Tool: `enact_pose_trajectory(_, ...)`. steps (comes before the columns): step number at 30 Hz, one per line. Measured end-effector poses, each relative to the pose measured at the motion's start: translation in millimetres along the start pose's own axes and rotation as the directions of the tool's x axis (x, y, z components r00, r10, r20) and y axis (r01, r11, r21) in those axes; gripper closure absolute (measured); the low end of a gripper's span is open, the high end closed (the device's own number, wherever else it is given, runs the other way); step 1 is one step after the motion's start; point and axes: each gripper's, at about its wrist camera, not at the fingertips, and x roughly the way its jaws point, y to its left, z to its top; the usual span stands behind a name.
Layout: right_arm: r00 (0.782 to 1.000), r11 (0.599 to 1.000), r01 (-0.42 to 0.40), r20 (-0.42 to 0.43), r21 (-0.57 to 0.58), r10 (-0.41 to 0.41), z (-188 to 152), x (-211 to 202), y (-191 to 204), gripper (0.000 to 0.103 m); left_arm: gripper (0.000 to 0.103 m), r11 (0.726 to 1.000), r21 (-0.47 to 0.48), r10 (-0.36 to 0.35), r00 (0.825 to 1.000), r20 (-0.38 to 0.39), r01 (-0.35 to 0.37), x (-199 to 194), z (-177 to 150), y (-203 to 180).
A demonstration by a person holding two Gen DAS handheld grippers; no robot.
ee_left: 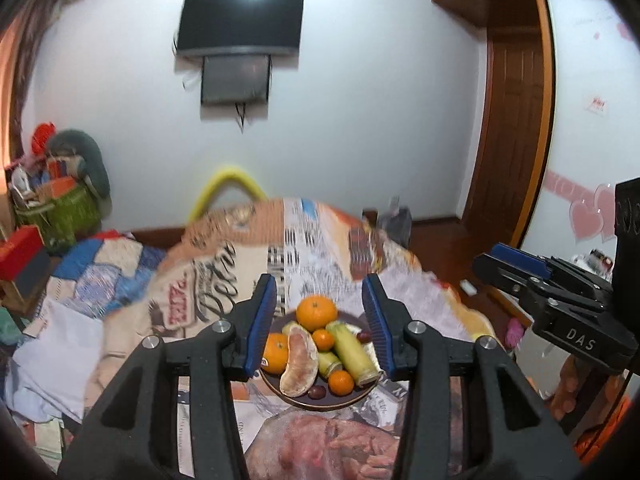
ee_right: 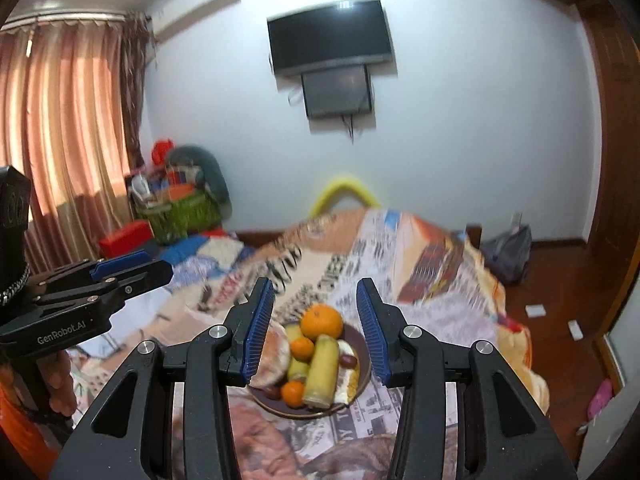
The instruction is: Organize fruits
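Newsprint-patterned bedding carries the fruit plate (ee_left: 320,402), both grippers (ee_left: 320,328) (ee_right: 316,330) hovering above it, jaws wide and empty, presumably ready to pick.

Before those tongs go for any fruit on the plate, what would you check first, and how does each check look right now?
1. Left tongs open: ok, wide apart and holding nothing.
2. Right tongs open: ok, also holding nothing.
3. Plate resting flat on the printed bedspread: ok.
4. Top orange free to lift: ok, nothing lies on it.
5. Pile steady: cannot tell; the pomelo wedge and corn cobs lean on each other.
6. Somewhere to put the fruit: cannot tell; no second dish is visible.
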Motion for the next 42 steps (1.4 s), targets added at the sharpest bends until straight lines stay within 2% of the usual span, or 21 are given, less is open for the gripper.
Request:
enact_pose_trajectory(4,0.997,1.000,0.005,0.076,-0.020,-0.004,7.9,-34.9,15.1,0.060,0.045,1.000,0.005,0.002,0.996,0.094,-0.002,-44.0,6.1,-6.4)
enact_pose_trajectory(6,0.994,1.000,0.012,0.112,-0.025,-0.010,9.4,-50.0,21.3,0.052,0.040,1.000,0.009,0.010,0.990,0.138,-0.011,-65.2,5.6,-10.7)
enact_pose_trajectory(8,0.990,0.999,0.025,0.143,-0.022,-0.022,8.3,-60.4,25.5,0.038,0.036,1.000,0.011,0.012,0.986,0.165,-0.014,-79.6,3.9,-13.9)
enact_pose_trajectory(12,0.983,0.998,0.052,0.179,-0.019,-0.047,4.3,-72.9,32.6,0.028,0.021,1.000,0.011,0.013,0.981,0.196,-0.016,-98.5,-0.7,-18.6)
enact_pose_trajectory(14,0.980,0.998,0.064,0.188,-0.020,-0.059,2.4,-76.7,34.7,0.017,0.018,0.999,0.017,0.023,0.978,0.209,-0.027,-104.7,-2.8,-20.7)
enact_pose_trajectory(18,0.973,0.995,0.103,0.208,-0.013,-0.098,-4.3,-80.5,38.6,0.001,0.010,0.999,0.020,0.022,0.976,0.217,-0.027,-110.3,-7.9,-21.5)
enact_pose_trajectory(21,0.969,0.991,0.133,0.212,0.000,-0.130,-9.5,-81.2,38.8,0.000,0.006,0.999,0.015,0.027,0.975,0.221,-0.031,-114.7,-14.1,-22.6)
enact_pose_trajectory(27,0.969,0.990,0.138,0.203,0.009,-0.137,-13.8,-87.6,38.2,0.000,0.001,0.999,0.009,0.037,0.975,0.218,-0.040,-114.9,-20.2,-20.4)
enact_pose_trajectory(42,0.968,0.990,0.140,0.209,0.012,-0.139,-15.7,-95.6,37.9,0.000,0.001,0.999,0.005,0.037,0.976,0.215,-0.039,-112.2,-25.4,-21.0)
